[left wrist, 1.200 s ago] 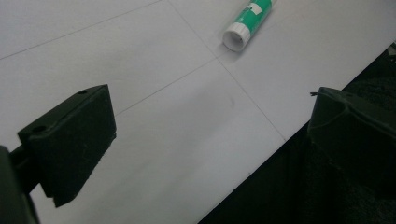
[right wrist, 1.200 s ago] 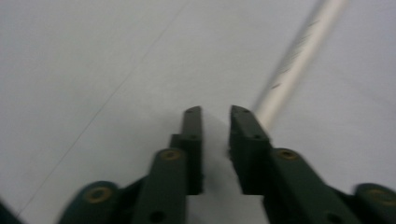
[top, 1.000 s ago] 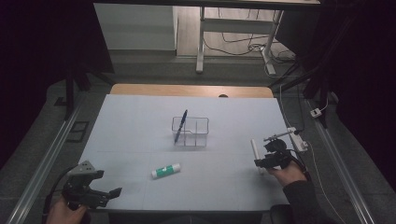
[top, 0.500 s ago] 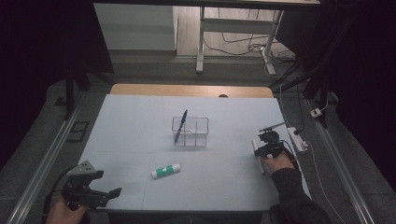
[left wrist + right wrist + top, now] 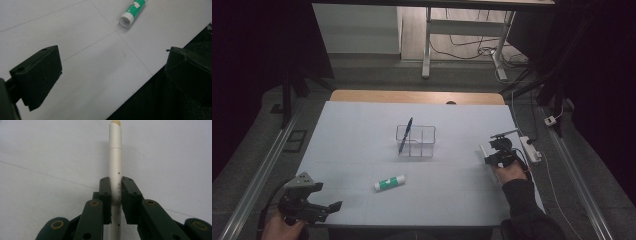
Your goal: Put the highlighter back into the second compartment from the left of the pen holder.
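Observation:
A white pen (image 5: 115,157) lies on the white table (image 5: 362,125) near its right edge. My right gripper (image 5: 115,181) is shut on the pen's barrel; its jaws have just been closing with the pen between them. In the high view the right gripper (image 5: 493,153) sits at the pen (image 5: 483,149). My left gripper (image 5: 334,206) hovers open over the front left corner, its jaws (image 5: 112,65) wide apart with nothing between them. A green-and-white glue stick (image 5: 389,183) lies ahead of it, cap end toward me (image 5: 132,11). A blue pen (image 5: 405,135) leans in a clear holder (image 5: 418,142) mid-table.
A white power strip (image 5: 530,149) with a cable lies just off the table's right edge. The front edge of the table runs close under the left gripper. A wooden strip (image 5: 412,96) borders the far side, and metal desk legs (image 5: 427,45) stand beyond.
The right gripper has slid a little forward along the white pen and its jaws have closed onto the barrel. The left gripper has kept still.

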